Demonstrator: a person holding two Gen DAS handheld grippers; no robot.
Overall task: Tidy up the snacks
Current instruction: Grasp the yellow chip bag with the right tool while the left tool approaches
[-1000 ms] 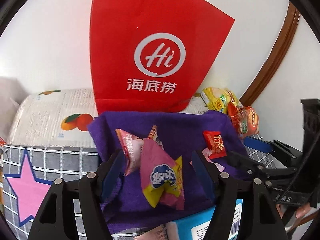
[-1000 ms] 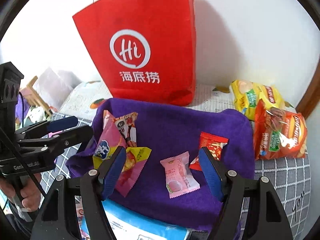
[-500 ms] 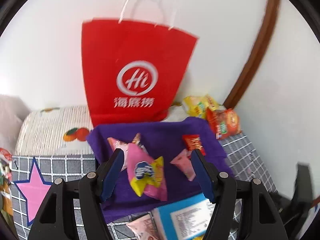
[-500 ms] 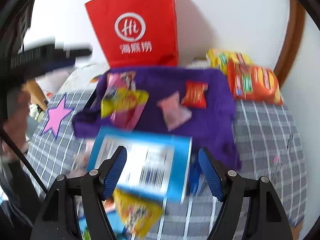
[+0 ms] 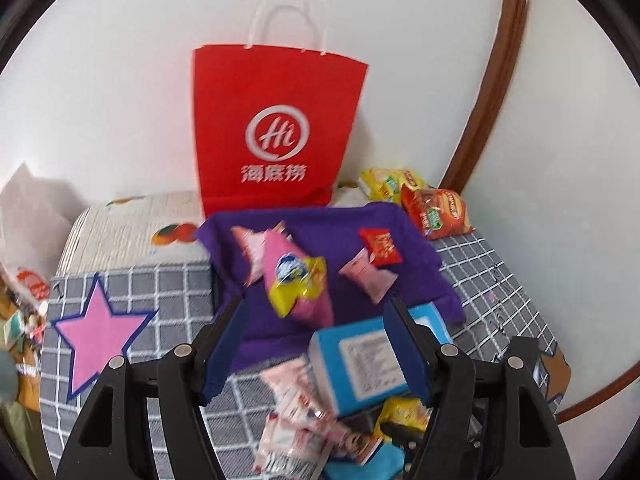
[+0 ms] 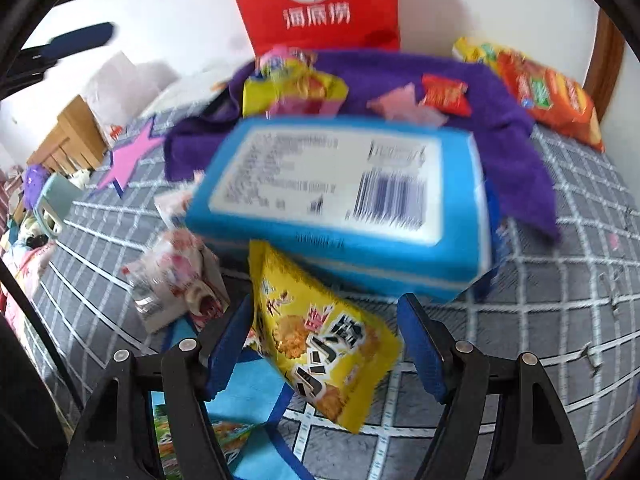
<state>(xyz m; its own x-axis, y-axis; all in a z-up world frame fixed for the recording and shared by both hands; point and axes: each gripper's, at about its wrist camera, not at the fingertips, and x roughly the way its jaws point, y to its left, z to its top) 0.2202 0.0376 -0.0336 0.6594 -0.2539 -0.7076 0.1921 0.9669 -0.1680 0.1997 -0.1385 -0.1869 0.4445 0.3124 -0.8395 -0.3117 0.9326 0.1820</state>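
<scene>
A purple cloth (image 5: 344,236) lies on the grey checked cover and carries a pink-and-yellow packet (image 5: 296,276), a small pink packet (image 5: 366,276) and a small red packet (image 5: 380,246). In front of it lie a blue box (image 5: 360,364) (image 6: 340,196), a yellow snack bag (image 6: 320,344) and pink-white packets (image 6: 176,276). My left gripper (image 5: 316,344) is open and empty above the cloth's near edge. My right gripper (image 6: 324,340) is open, its fingers either side of the yellow bag, not closed on it.
A red paper bag (image 5: 276,132) stands against the white wall behind the cloth. Yellow and orange chip bags (image 5: 436,212) lie at the back right. A pink star (image 5: 96,324) marks the cover at left. Clutter and wooden furniture (image 6: 68,136) sit far left.
Both grippers have pulled back and away from the purple cloth. The right one has dropped low over the blue box and yellow bag. Both stayed open.
</scene>
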